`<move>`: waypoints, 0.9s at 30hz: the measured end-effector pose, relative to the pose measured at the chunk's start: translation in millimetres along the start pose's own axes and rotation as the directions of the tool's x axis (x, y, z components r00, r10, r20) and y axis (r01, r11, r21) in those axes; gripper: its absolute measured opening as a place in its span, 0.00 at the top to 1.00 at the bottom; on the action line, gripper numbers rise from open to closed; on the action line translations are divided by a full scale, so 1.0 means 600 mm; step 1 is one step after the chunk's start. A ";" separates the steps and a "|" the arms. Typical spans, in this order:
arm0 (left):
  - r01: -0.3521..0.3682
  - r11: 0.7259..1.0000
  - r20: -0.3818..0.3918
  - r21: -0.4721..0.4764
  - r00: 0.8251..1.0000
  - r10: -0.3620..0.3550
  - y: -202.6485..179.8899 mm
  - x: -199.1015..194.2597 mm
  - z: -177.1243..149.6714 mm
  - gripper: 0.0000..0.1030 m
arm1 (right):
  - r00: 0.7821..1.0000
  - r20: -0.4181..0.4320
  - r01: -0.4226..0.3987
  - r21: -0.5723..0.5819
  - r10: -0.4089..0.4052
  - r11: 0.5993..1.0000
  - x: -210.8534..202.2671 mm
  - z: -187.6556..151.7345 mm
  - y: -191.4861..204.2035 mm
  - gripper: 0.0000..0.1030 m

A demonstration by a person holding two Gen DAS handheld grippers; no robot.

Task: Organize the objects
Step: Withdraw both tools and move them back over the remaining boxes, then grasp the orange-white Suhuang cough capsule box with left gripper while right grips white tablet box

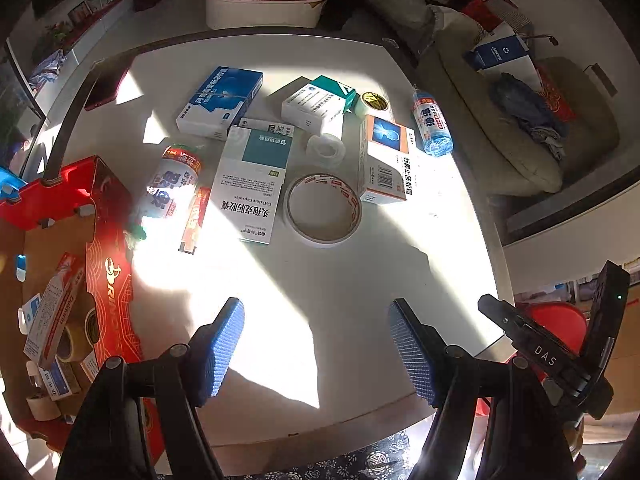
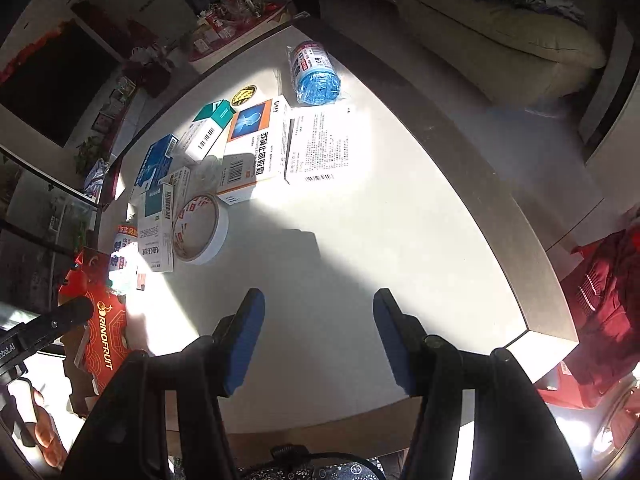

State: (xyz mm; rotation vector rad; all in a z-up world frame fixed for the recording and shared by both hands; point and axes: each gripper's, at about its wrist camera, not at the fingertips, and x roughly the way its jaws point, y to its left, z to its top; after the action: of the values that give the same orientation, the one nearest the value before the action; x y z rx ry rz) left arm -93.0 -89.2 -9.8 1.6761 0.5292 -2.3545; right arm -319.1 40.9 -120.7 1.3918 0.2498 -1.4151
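Blue-padded, the left gripper (image 1: 316,352) and right gripper (image 2: 318,340) both stand apart over bare white table (image 1: 360,280), holding nothing; the medicine boxes (image 1: 250,184) and tape roll (image 1: 322,210) lie beyond their tips. Only the left view looks into the red carton (image 1: 108,280) left of its jaws, while only the right view shows the printed leaflet (image 2: 320,144).

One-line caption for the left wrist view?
Open left gripper above white table of medicine boxes and a white tape roll, red cardboard box alongside.

Hard sunlight cuts across the white bench (image 1: 360,288), throwing sharp bright patches and long dark shadows. Beyond its dark-edged rim sits a beige sofa (image 1: 500,136) heaped with clothes and bags. A low white table (image 1: 260,10) stands farther back, cluttered on top. Pale floor (image 2: 540,148) shows between bench and sofa.
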 end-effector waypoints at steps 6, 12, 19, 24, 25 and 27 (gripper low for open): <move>-0.040 0.999 -0.034 0.028 0.999 0.041 -0.057 0.059 0.065 0.24 | 1.000 0.001 0.018 -0.013 -0.018 1.000 0.010 0.050 -0.017 0.46; -0.084 0.995 -0.074 0.050 0.993 0.088 -0.099 0.125 0.134 0.24 | 1.000 -0.021 0.007 0.002 -0.007 1.000 0.037 0.115 -0.017 0.46; -0.149 0.988 -0.120 0.047 0.981 0.154 -0.135 0.196 0.198 0.24 | 0.999 -0.048 0.016 -0.012 -0.016 1.000 0.070 0.169 -0.017 0.46; -0.194 0.980 -0.151 0.048 0.968 0.199 -0.144 0.239 0.228 0.23 | 0.997 -0.074 0.029 -0.010 -0.029 1.000 0.097 0.195 -0.017 0.46; -0.192 0.981 -0.154 0.036 0.968 0.196 -0.144 0.243 0.231 0.23 | 0.997 -0.075 0.020 0.000 -0.020 1.000 0.100 0.199 -0.020 0.46; -0.189 0.982 -0.156 0.031 0.969 0.191 -0.147 0.251 0.236 0.23 | 0.997 -0.076 0.016 0.008 -0.016 1.000 0.106 0.206 -0.023 0.46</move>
State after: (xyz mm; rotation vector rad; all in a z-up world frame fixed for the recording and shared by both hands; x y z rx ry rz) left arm -298.8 -58.9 -95.1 1.8427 0.3581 -2.1091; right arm -384.7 -80.3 -143.3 1.4552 0.3051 -1.3793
